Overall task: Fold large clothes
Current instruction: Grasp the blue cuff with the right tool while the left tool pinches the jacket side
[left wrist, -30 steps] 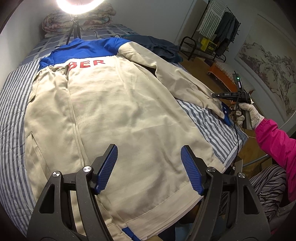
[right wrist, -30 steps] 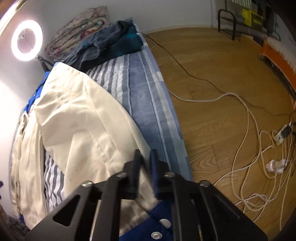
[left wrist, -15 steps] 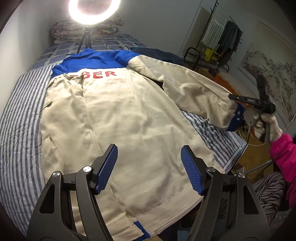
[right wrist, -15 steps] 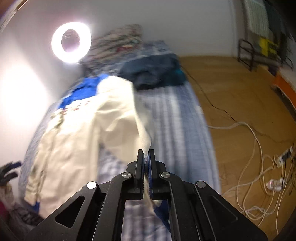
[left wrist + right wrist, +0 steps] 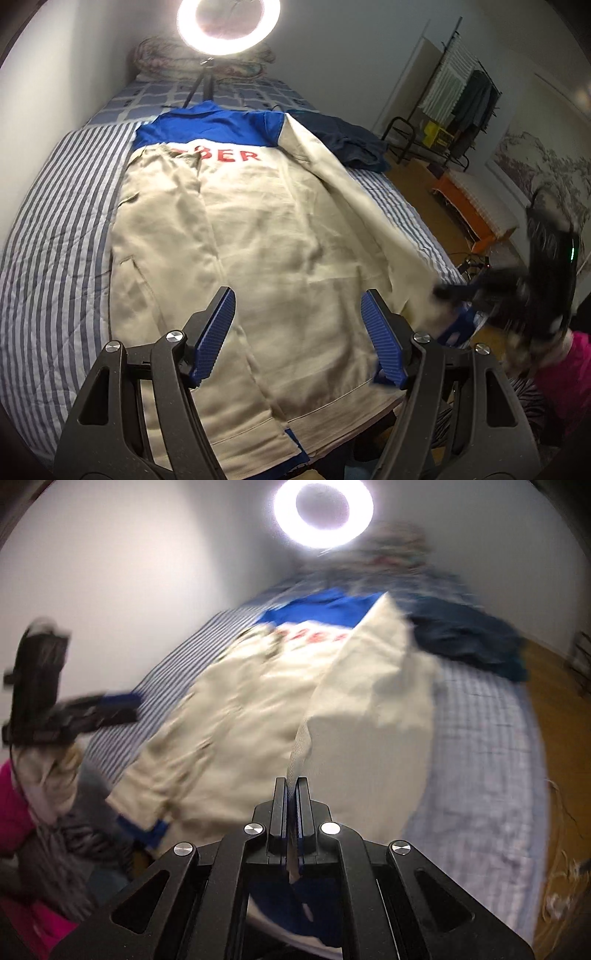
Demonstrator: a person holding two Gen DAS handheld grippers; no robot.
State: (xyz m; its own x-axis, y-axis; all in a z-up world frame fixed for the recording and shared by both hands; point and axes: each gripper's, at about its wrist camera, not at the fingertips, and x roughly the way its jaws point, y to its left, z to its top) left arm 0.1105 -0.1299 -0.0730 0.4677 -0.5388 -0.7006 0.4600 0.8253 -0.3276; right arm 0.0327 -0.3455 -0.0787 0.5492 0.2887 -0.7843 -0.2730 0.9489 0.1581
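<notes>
A large cream jacket with a blue yoke and red letters lies back-up on the striped bed; it also shows in the right wrist view. My left gripper is open and empty above the jacket's hem, and shows blurred at the left in the right wrist view. My right gripper is shut on the right sleeve near its blue cuff, and holds it lifted. It shows blurred at the right in the left wrist view, with the sleeve stretched toward it.
A ring light on a tripod stands at the head of the bed. A dark blue garment lies on the bed's right side. A clothes rack and an orange bench stand on the wooden floor.
My right gripper has swung the held sleeve up and in toward the jacket's body, and its view has turned from the floor to the bed. The left gripper has stayed open over the hem.
</notes>
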